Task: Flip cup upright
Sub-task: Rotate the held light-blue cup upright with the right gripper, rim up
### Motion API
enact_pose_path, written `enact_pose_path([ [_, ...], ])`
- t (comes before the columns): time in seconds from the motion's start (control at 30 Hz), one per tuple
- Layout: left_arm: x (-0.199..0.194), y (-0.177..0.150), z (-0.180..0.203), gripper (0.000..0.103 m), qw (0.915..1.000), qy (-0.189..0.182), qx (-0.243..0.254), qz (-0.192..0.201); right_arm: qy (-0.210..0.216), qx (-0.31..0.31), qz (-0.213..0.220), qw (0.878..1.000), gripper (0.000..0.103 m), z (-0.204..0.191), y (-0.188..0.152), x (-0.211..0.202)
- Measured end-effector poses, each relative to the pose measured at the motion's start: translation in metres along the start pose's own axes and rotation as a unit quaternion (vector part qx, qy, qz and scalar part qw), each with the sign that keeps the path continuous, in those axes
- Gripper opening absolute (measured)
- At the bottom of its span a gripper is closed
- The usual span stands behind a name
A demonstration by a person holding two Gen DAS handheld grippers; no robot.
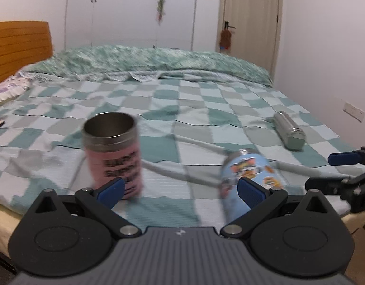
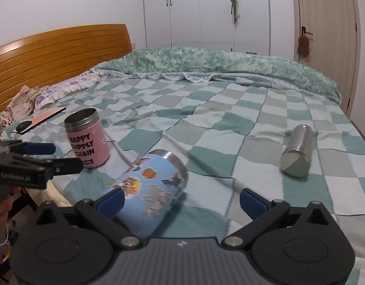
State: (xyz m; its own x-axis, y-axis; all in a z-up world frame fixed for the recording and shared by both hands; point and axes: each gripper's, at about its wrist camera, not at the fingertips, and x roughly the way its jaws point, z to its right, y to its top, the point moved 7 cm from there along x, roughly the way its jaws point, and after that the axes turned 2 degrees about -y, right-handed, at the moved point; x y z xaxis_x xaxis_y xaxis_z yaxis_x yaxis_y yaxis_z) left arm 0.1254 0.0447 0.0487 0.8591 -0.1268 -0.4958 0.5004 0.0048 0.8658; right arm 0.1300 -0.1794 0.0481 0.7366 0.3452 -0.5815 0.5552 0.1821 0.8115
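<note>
Three cups on the checked bedspread [image 2: 229,123], and only one is up on its base: the pink cup [image 2: 87,140] stands with its steel mouth open to the ceiling, near the bed's front edge. Just beside it lies the blue cartoon cup [image 2: 149,187], on its side and tilted, its metal end pointing up and away toward the middle of the bed. Well apart on the right, the plain steel cup [image 2: 297,150] lies flat on its side too.

The right gripper [image 2: 181,200] is spread wide and holds nothing; its left pad sits right at the blue cup's body, though contact is too close to call, while the other pad has open quilt in front of it. The left gripper [image 1: 181,190] is also spread and empty, low in front of the pink cup, which is motion-blurred in its view.

My read: the approach on the blue cup is the step in hand, no grasp yet. Next move calls for shifting the right gripper leftward so the cup's body sits between both pads, closing across it, then lifting and rotating it onto its base. Watch the soft, wrinkled quilt; a round cup could roll away or topple on landing
</note>
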Motion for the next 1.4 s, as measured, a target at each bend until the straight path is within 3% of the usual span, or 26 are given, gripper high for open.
enact_pose_path([
  [0.57, 0.032, -0.020, -0.061, 0.103, 0.9995, 0.026, -0.016, -0.007, 0.008, 0.100, -0.092, 0.991, 0.103, -0.021, 0.012, 0.081],
  [0.63, 0.034, -0.021, -0.067, 0.103, 0.9994, 0.027, -0.020, -0.010, 0.014, 0.124, -0.120, 0.985, 0.103, -0.017, 0.009, 0.103],
  [0.73, 0.034, -0.022, -0.076, 0.103, 0.9992, 0.028, -0.025, -0.011, 0.040, 0.169, -0.157, 0.972, 0.092, -0.013, 0.002, 0.129],
  [0.83, 0.036, -0.021, -0.083, 0.103, 0.9990, 0.033, -0.027, -0.013, 0.054, 0.184, -0.172, 0.966, 0.092, -0.016, -0.002, 0.140],
  [1.1, 0.035, -0.022, -0.090, 0.103, 0.9985, 0.033, -0.041, -0.015, 0.060, 0.180, -0.135, 0.972, 0.091, -0.016, 0.001, 0.126],
  [1.4, 0.024, -0.022, -0.086, 0.103, 0.9983, 0.031, -0.049, -0.008, 0.060, 0.107, -0.003, 0.992, 0.086, -0.026, 0.012, 0.079],
])
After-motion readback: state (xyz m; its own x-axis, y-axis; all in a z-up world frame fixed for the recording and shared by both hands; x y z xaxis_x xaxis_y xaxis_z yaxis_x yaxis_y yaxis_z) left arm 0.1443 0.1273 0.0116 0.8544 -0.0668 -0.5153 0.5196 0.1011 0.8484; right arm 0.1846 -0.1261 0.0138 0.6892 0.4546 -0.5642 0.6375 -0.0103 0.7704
